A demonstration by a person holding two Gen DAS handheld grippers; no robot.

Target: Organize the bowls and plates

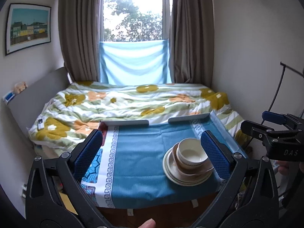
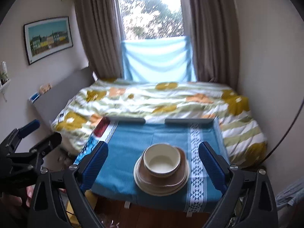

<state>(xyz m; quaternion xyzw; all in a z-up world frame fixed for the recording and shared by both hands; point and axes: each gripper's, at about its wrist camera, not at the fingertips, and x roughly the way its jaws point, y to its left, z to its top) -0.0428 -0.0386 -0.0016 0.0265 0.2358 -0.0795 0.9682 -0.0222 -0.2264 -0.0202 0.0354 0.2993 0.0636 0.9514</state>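
Beyond my blue-clothed worktop (image 2: 123, 171) lies a floral bed (image 1: 114, 102) under a curtained window, and the bowl (image 2: 161, 160) sits atop the stacked plates (image 2: 161, 184) on the cloth while my left tool (image 1: 152, 152) and right tool (image 2: 153, 165) hang spread wide, gripping nothing

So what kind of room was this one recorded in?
Most likely a small bedroom: a bed with a flowered quilt, a curtained window, and a little cloth-covered table holding stacked dishes.
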